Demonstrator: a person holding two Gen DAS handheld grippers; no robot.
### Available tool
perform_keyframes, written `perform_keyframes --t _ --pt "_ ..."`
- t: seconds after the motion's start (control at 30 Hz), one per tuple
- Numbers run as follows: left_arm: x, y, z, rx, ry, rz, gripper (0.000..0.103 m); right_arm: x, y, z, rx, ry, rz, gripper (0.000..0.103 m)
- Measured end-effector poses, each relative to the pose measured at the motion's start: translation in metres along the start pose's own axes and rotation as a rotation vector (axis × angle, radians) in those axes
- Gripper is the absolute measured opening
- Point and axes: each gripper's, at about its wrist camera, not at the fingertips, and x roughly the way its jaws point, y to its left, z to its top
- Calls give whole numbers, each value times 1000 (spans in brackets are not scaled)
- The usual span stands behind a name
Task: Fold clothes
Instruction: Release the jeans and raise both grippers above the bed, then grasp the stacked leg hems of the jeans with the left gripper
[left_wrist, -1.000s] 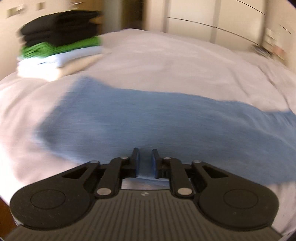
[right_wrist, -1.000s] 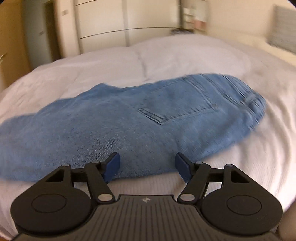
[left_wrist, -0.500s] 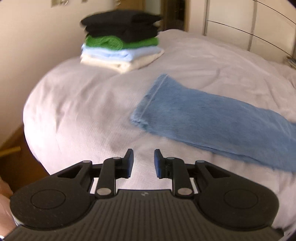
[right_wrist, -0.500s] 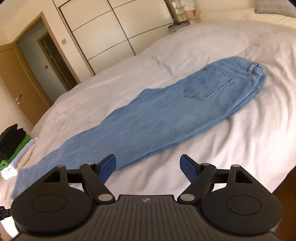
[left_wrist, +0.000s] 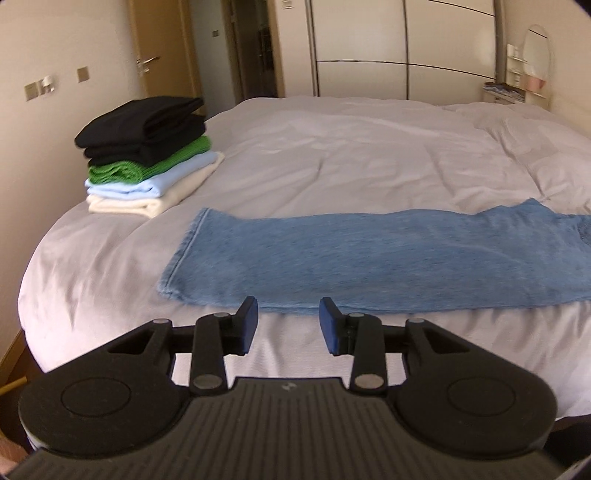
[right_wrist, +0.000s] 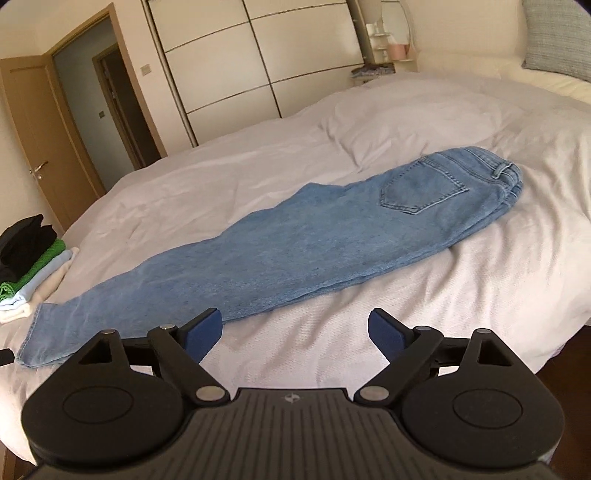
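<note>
A stack of folded clothes (left_wrist: 147, 158) sits at the bed's (left_wrist: 351, 155) left corner; jeans (right_wrist: 295, 243), doubled lengthwise, lie across it. Left gripper (left_wrist: 288, 325) and right gripper (right_wrist: 295, 328) hover spread, empty. Next, likely: pinch the hems, fold toward the waistband.

Matt blue denim jeans (right_wrist: 332, 236)

Matte black ribbed gripper bodies, round side discs, silver pivot screws, blue-padded fingers (left_wrist: 248, 325).
</note>
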Motion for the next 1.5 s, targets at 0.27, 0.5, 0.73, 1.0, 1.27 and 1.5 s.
perform_keyframes --t 0.27,0.5,0.73,1.0,1.27,1.5 --pt "13 -16 9 10 16 -13 33 11 -7 3 12 19 -15 89" --pt "35 -26 12 -3 43 -29 37 27 -13 8 21 48 -32 89" --pt "86 42 -16 -393 91 -243 38 56 -19 10 36 105 -31 89" --pt "133 151 -51 -863 86 -191 37 92 -29 10 74 170 -33 89" --pt "171 181 -85 -1173 26 -233 36 115 -30 17 70 195 -23 89" --pt "167 167 -58 -1079 -39 -191 11 122 -48 30 83 176 -35 89"
